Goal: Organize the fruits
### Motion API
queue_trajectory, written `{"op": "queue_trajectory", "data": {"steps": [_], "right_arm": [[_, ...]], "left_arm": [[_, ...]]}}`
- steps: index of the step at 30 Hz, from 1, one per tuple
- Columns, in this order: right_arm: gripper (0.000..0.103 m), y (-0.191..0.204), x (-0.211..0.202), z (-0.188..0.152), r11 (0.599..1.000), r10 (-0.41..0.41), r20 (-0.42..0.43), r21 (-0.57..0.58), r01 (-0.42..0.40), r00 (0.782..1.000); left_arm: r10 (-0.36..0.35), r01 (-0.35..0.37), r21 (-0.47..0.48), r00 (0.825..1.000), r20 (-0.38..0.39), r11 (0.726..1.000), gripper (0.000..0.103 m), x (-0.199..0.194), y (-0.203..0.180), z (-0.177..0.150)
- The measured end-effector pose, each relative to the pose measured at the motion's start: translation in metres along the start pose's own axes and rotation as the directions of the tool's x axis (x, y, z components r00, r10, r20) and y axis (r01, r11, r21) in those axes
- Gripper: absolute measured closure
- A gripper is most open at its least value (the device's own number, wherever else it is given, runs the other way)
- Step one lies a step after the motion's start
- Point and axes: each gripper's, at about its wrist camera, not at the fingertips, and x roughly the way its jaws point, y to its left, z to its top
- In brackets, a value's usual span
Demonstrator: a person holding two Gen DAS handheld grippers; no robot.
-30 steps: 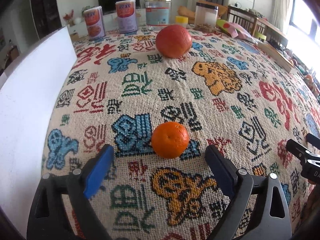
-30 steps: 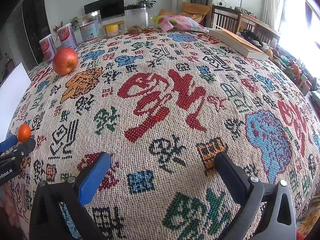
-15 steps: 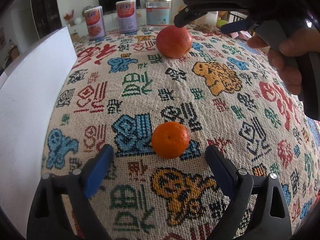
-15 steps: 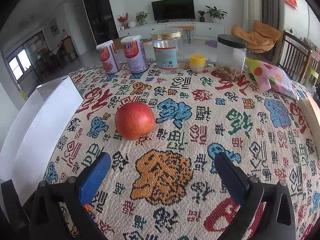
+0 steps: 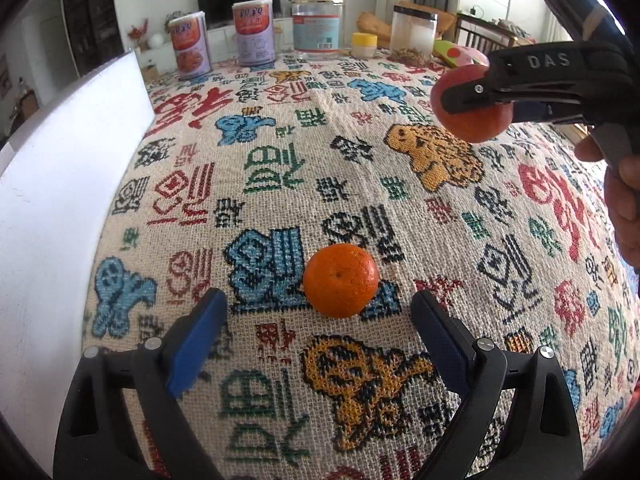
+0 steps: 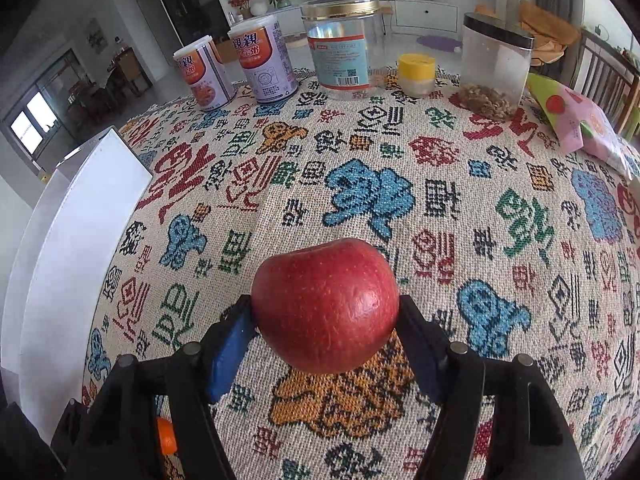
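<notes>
A small orange (image 5: 340, 280) lies on the patterned tablecloth (image 5: 280, 168), just ahead of my left gripper (image 5: 316, 316), which stands open with its blue pads apart and empty. A red apple (image 6: 324, 304) sits between the pads of my right gripper (image 6: 324, 309). Its jaws are closing, and both pads touch the apple's sides. In the left wrist view the apple (image 5: 476, 124) shows at the upper right, partly behind the right gripper's black finger (image 5: 500, 94). A sliver of the orange (image 6: 166, 436) peeks out at the bottom left of the right wrist view.
A white box wall (image 5: 60, 200) runs along the table's left side. At the far edge stand two printed cans (image 6: 204, 76), a clear jar (image 6: 340, 48), a small yellow-lidded pot (image 6: 416, 74), a black-lidded jar (image 6: 496, 68) and a snack bag (image 6: 580, 124). A person's hand (image 5: 624, 184) holds the right gripper.
The right gripper swung left across the table to the apple and its wide jaws closed in on it. The left gripper and the orange have not moved.
</notes>
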Motion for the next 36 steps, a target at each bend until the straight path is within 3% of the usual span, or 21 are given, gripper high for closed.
{"op": "queue_trajectory", "data": {"steps": [4,8,12,15,17,21,26,27,29,30,32,33,36], "right_arm": [[0.033,-0.016,-0.044,-0.065,0.998,-0.064,0.108,0.003,0.064,0.992],[0.033,-0.025,-0.045,-0.107,0.996,-0.088,0.105,0.036,0.084,0.991],[0.032,-0.017,-0.052,-0.118,0.992,-0.124,0.134,0.033,0.121,0.983],[0.033,-0.023,-0.052,-0.127,0.991,-0.114,0.131,0.086,0.103,0.985],[0.032,-0.029,-0.048,-0.136,0.988,-0.111,0.102,0.121,0.099,0.989],[0.032,-0.033,-0.058,-0.145,0.989,-0.106,0.106,0.117,0.094,0.989],[0.021,-0.033,-0.067,-0.139,0.991,-0.118,0.09,0.078,0.111,0.989],[0.019,-0.032,-0.066,-0.134,0.991,-0.119,0.08,0.07,0.113,0.99],[0.019,-0.03,-0.062,-0.125,0.992,-0.113,0.061,0.055,0.11,0.992],[0.019,-0.028,-0.059,-0.121,0.993,-0.111,0.048,0.044,0.109,0.993],[0.024,-0.027,-0.049,-0.115,0.992,-0.121,-0.005,0.037,0.121,0.993],[0.034,-0.028,-0.047,-0.115,0.991,-0.121,-0.015,0.047,0.122,0.993],[0.035,-0.03,-0.052,-0.116,0.991,-0.105,-0.002,0.078,0.104,0.995]], "left_arm": [[0.0,0.0,0.0,1.0,0.0,1.0,0.009,0.0,0.0,0.0],[0.0,0.0,-0.001,1.0,0.0,1.0,0.009,0.0,0.0,0.0],[0.0,0.0,-0.001,1.0,0.0,1.0,0.009,0.0,0.0,0.0],[-0.004,0.004,-0.003,1.0,0.0,1.0,0.009,0.0,0.001,0.0],[-0.031,0.031,-0.021,0.999,0.004,0.999,0.009,-0.002,0.005,0.0],[-0.159,0.159,-0.064,0.987,-0.007,0.985,0.009,-0.012,0.016,0.001],[-0.152,0.152,0.009,0.988,-0.009,0.988,0.013,-0.011,0.008,0.012],[-0.152,0.152,0.01,0.988,-0.011,0.988,0.017,-0.009,0.007,0.014],[-0.15,0.151,0.02,0.988,-0.045,0.988,0.05,-0.002,0.006,0.016],[-0.128,0.129,0.038,0.991,-0.041,0.991,0.052,-0.002,0.004,0.015],[-0.117,0.119,0.059,0.993,-0.035,0.991,0.072,-0.003,0.002,0.014],[-0.116,0.117,0.052,0.993,-0.028,0.992,0.072,-0.006,0.003,0.013],[-0.162,0.163,-0.03,0.987,0.023,0.986,0.074,-0.037,0.011,0.011]]}}
